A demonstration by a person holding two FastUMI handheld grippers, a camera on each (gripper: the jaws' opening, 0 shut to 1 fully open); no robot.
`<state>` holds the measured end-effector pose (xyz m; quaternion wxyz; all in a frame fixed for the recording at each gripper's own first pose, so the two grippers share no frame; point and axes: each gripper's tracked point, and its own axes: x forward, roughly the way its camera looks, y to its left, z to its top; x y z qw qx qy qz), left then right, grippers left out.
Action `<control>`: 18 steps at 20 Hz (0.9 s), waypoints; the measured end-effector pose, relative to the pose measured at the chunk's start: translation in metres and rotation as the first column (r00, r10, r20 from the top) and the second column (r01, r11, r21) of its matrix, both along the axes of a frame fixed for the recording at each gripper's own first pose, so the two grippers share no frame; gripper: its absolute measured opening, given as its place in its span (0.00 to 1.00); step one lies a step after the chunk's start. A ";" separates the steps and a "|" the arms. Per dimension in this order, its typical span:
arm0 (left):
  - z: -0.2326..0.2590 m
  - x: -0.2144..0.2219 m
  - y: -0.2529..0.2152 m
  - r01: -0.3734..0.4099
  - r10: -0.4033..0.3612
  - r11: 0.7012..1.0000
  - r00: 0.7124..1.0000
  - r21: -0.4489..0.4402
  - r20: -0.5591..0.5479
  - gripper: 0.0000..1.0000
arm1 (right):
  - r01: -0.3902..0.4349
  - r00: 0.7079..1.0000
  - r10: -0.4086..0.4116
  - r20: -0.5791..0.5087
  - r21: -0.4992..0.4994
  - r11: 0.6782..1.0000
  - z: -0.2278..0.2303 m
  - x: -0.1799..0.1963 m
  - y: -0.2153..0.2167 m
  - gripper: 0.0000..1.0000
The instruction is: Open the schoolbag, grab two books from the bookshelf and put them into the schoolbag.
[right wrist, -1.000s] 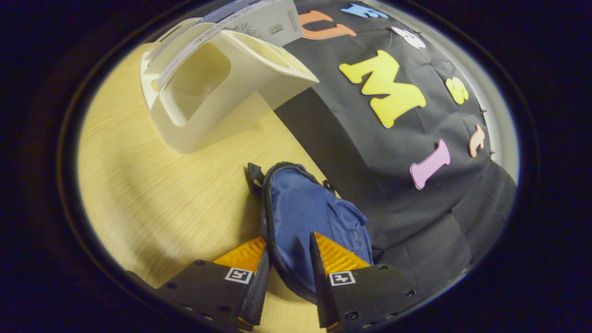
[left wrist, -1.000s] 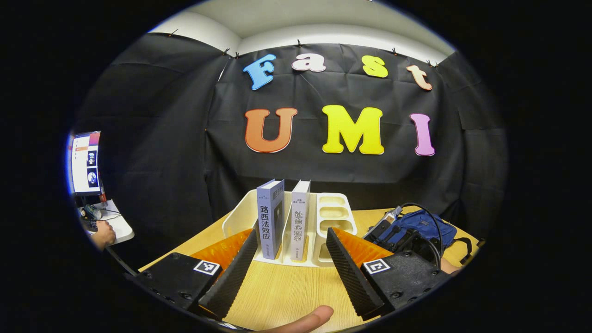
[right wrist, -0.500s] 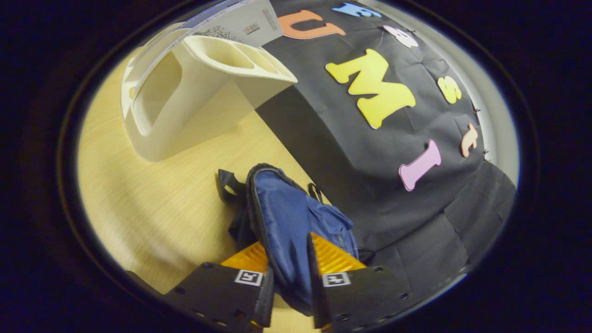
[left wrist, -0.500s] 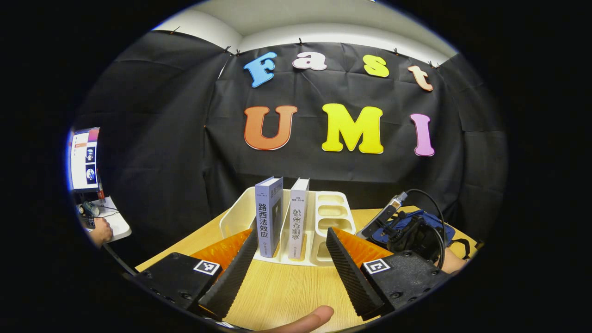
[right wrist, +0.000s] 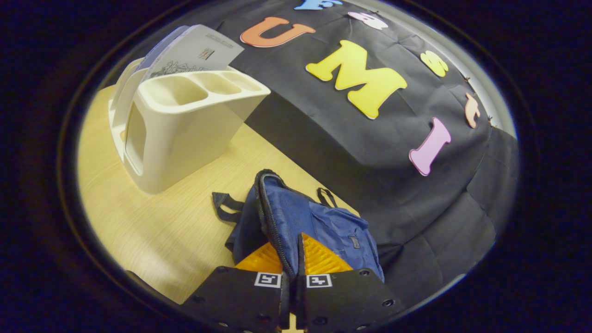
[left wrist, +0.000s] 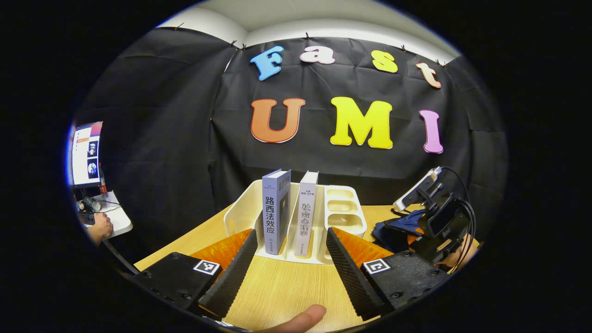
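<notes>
Blue fabric of the schoolbag [right wrist: 305,217] is pinched between the fingers of your right gripper [right wrist: 290,270], which have closed together on the zippered edge near the bag's top; both fingers press on the cloth with almost no gap between them. The bag lies on the wooden table [right wrist: 152,217] close to the black cloth wall, its dark straps spread out beside it toward the bookshelf. Your left gripper [left wrist: 291,259] is released, its fingers spread wide and holding nothing, low over the table [left wrist: 286,286] and aimed at the cream bookshelf [left wrist: 344,217]. Two books stand upright in the shelf's slots: a blue-grey book [left wrist: 275,212] on the left and a paler book [left wrist: 307,210] just beside it on the right, with small open compartments to the right of them. In the left gripper view your right gripper [left wrist: 439,222] with its cables sits over the schoolbag [left wrist: 395,229] at the table's right side, well apart from the bookshelf. From the right gripper view, the bookshelf [right wrist: 185,125] stands to the upper left, a book's pale cover [right wrist: 194,53] rising above its rim.
</notes>
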<state>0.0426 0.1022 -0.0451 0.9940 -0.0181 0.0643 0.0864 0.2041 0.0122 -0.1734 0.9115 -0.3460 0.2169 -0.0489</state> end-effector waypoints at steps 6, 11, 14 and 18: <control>-0.016 0.018 -0.005 0.013 -0.013 1.000 0.999 -0.026 -0.031 0.97 | -0.052 0.998 0.047 0.031 0.180 0.982 0.038 0.007 -0.024 0.05; -0.006 0.051 -0.013 0.024 -0.028 0.997 0.998 -0.070 -0.056 0.97 | -0.076 0.997 0.083 -0.005 0.348 0.935 0.056 0.020 -0.051 0.05; 0.010 0.078 -0.013 0.027 -0.031 0.998 0.997 -0.061 -0.070 0.96 | -0.084 0.996 0.091 0.001 0.406 0.910 0.070 0.031 -0.064 0.05; 0.028 0.109 -0.017 0.066 -0.072 0.996 0.992 -0.056 -0.107 0.96 | -0.087 0.996 0.080 0.033 0.454 0.887 0.090 0.039 -0.089 0.05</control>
